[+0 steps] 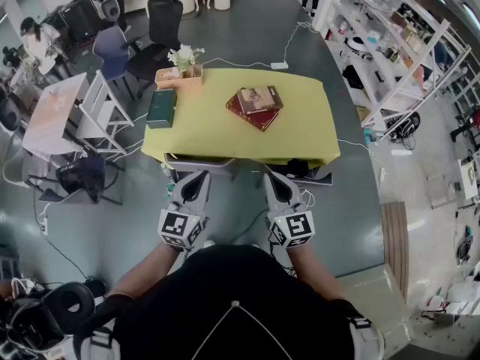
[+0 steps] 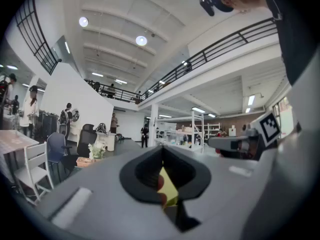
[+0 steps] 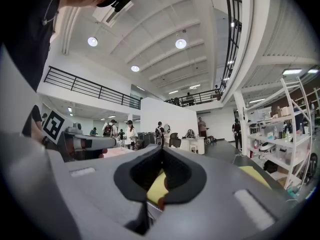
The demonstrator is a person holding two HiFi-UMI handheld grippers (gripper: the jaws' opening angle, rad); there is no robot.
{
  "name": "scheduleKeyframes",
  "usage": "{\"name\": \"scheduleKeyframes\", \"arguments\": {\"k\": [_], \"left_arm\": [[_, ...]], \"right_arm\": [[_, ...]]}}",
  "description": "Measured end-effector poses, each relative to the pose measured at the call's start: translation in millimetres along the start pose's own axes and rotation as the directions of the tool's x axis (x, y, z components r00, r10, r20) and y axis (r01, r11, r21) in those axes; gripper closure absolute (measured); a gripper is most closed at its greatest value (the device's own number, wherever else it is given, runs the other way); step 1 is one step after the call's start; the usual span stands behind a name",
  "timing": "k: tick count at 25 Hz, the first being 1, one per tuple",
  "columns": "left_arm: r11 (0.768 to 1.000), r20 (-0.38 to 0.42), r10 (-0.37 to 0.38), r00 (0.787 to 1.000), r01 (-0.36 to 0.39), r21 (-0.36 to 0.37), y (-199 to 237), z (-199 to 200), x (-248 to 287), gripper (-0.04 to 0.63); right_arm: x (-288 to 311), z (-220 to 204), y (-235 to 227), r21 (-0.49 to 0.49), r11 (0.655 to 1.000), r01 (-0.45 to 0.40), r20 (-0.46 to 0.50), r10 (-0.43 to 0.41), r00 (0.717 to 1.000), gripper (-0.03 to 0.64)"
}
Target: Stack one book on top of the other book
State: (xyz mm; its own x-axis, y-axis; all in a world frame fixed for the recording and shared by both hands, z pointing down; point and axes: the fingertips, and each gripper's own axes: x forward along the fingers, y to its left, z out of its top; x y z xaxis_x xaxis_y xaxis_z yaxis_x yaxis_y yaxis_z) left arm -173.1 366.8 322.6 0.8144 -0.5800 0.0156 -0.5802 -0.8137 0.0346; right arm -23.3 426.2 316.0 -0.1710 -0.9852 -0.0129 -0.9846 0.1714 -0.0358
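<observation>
On yellow table [image 1: 217, 137], wooden box [image 1: 178, 75] holding white flowers [image 1: 185, 53] (books [image 1: 256, 105] already stacked)

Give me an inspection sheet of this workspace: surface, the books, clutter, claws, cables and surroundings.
Surface: yellow table, mostly bare.
Job's things: brown book lying askew on top of red book, mid-table.
Clutter: dark green flat object and wooden flower box at the table's left end.
Grippers: left claw and right claw both shut, empty, short of the near edge.
Cables: white cable on the floor beyond the table.
Surroundings: office chairs, shelving on the right.
</observation>
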Motion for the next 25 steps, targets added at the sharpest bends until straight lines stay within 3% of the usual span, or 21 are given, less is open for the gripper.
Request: {"name": "scheduleKeyframes", "arguments": {"k": [11,19,25], "left_arm": [[1.0,-0.006,0.004,1.0,-0.004,-0.008,17,-5,-10,0.587],[0.999,-0.014,0.006,1.0,-0.006,-0.039,36,-12,-17,0.586],[0.998,-0.023,-0.002,1.0,0.0,-0.057,52,-19,-24,0.586]], "right_arm": [[11,-5,16,0.011,1.0,-0.004,-0.011,0.005,1.0,0.614],[24,-15,44,0.017,0.998,-0.067,-0.032,0.067,0.997,0.612],[35,-33,49,0.103,0.994,-0.022,-0.079,0.03,0.996,0.612]]}}
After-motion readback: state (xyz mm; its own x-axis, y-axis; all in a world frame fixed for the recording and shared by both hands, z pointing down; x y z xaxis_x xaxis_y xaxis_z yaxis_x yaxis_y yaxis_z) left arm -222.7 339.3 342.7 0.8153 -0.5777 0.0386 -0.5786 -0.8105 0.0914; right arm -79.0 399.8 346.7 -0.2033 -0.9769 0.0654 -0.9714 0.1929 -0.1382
